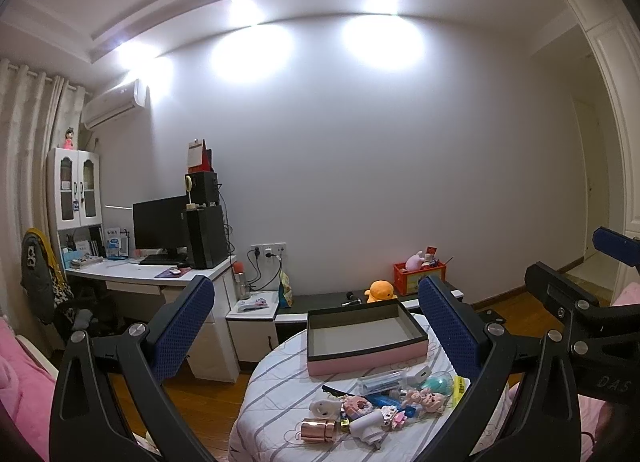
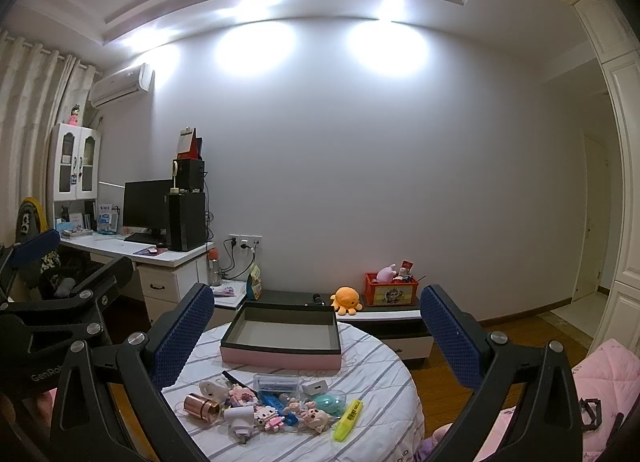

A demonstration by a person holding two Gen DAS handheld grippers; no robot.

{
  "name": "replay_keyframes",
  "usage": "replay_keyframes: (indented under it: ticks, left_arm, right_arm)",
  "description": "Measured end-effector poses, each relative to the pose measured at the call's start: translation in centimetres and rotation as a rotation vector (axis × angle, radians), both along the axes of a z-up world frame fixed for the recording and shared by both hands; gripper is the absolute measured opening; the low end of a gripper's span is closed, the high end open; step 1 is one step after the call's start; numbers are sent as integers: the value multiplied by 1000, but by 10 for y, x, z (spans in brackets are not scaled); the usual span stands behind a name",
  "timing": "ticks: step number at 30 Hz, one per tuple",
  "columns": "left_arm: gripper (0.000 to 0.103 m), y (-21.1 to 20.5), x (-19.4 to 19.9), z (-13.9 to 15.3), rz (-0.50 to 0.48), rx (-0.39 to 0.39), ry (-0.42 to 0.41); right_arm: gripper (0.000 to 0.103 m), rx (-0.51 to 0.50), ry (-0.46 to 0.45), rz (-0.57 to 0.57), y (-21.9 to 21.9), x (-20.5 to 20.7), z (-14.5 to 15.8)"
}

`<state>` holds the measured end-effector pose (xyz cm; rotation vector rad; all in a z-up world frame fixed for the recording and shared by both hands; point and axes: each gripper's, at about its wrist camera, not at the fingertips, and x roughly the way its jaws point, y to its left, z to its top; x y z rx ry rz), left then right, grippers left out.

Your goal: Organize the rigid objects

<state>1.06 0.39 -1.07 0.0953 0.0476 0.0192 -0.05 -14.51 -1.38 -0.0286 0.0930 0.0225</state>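
From the left wrist, my left tool [image 1: 316, 326] hangs wide open and empty; the pink box [image 1: 364, 336] sits ahead between its fingers, the small rigid items [image 1: 376, 402] just below on the striped worktop [image 1: 272, 394].

From the right wrist, my right tool [image 2: 316, 336] is equally spread and empty. I judge sorting hasn't started; next I lower onto one item, perhaps the yellow highlighter [image 2: 348, 420].

Both grippers are just hanging up in the air side by side, aimed forward. The left gripper [image 1: 316, 326] has its blue-padded fingers [image 1: 182, 328] spread wide with nothing between them. Same deal for the right gripper [image 2: 316, 334]: jaws wide apart, holding nothing.
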Motion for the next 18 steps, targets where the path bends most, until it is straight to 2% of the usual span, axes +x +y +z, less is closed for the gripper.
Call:
replay_keyframes:
  ticks: [18]
  left_arm:
    - [103,2,-3,1,-3,1,-1]
  right_arm:
    - [103,3,5,0,-1,2,-1]
